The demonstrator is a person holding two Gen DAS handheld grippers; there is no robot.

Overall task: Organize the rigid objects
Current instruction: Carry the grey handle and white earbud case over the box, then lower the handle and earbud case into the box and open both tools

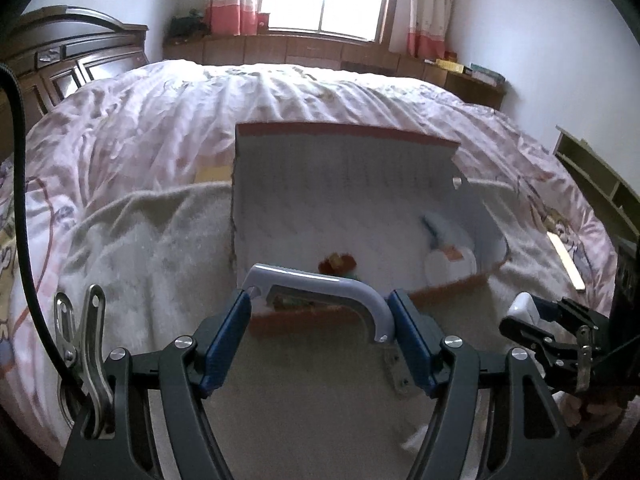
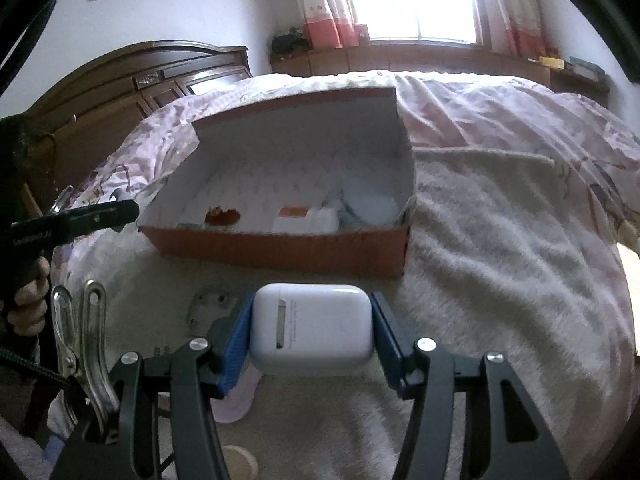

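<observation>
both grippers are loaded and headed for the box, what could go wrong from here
1. The left gripper pinches the curved handle only at its two ends, so it may pivot or slip out.
2. The right gripper holds a smooth rounded white case; it could squirt free.
3. The box sits on a soft blanket, so a nudge might tip it.

Black tongs [image 1: 320, 320] with blue pads [image 1: 230, 336], silver screws, steel clip [image 1: 82, 344], black cable [image 1: 18, 184].

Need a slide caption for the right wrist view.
Right gripper shut on a white rounded plastic case, before an open orange cardboard box on a bed.
</observation>
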